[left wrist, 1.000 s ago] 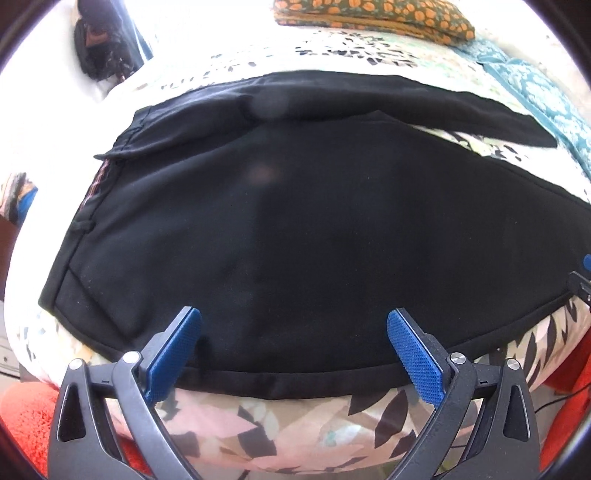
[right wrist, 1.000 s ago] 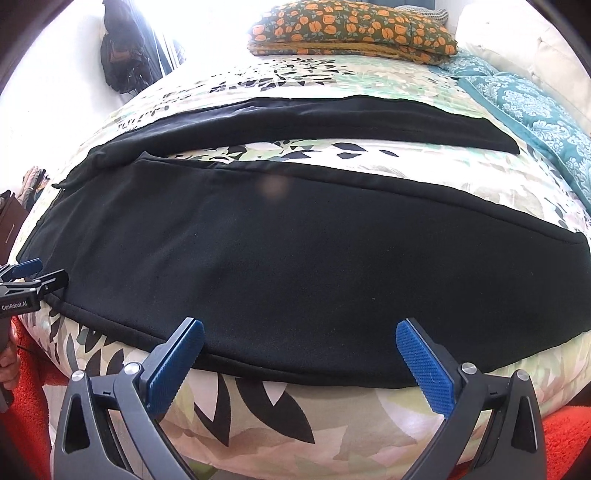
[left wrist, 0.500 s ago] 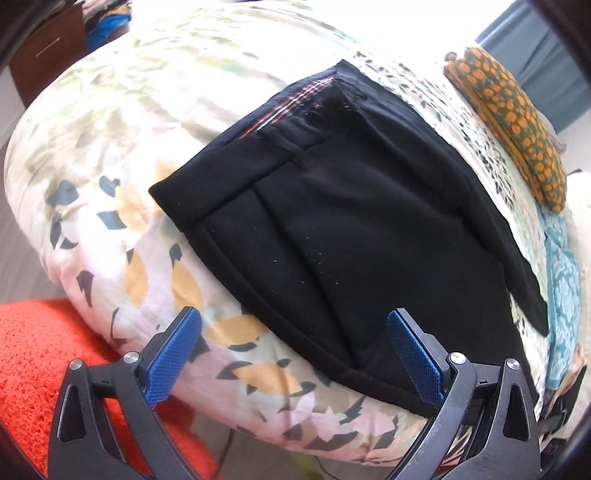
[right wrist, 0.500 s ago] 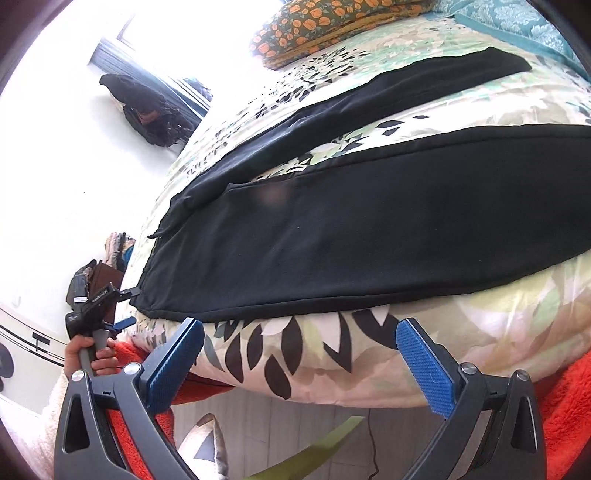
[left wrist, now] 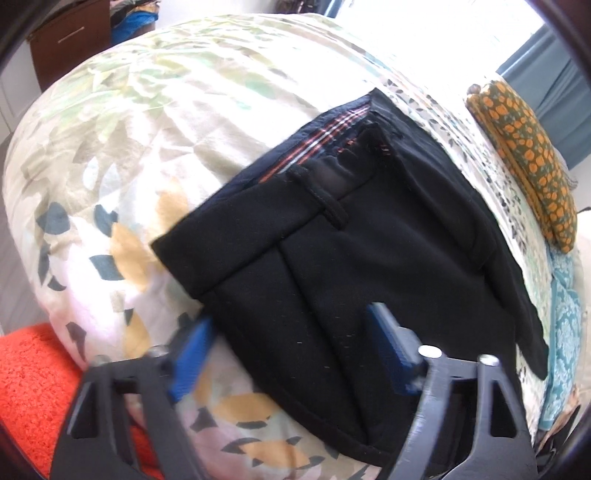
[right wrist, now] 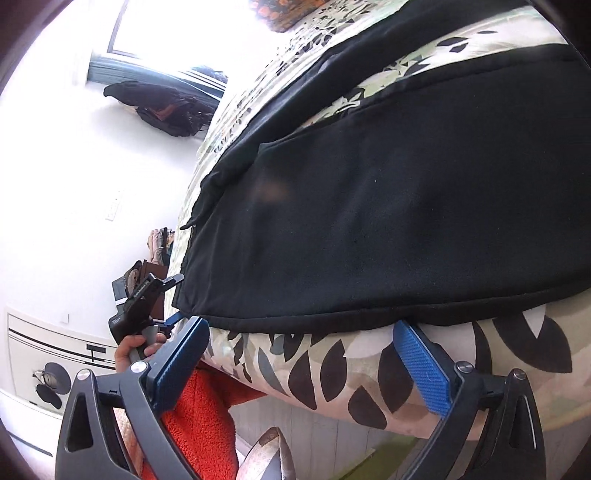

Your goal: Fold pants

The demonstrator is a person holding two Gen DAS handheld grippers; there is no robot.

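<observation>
Black pants, far leg cut off

1. The left gripper is smeared by motion blur in its own view; its jaws have just been closing, and whether the blue pads press the pants cannot be told.
2. Beyond the waistband, the pants' legs run out of the right wrist view.
3. The window above the bed is blown out white.
4. The person's hand is partly hidden behind the right gripper.
</observation>
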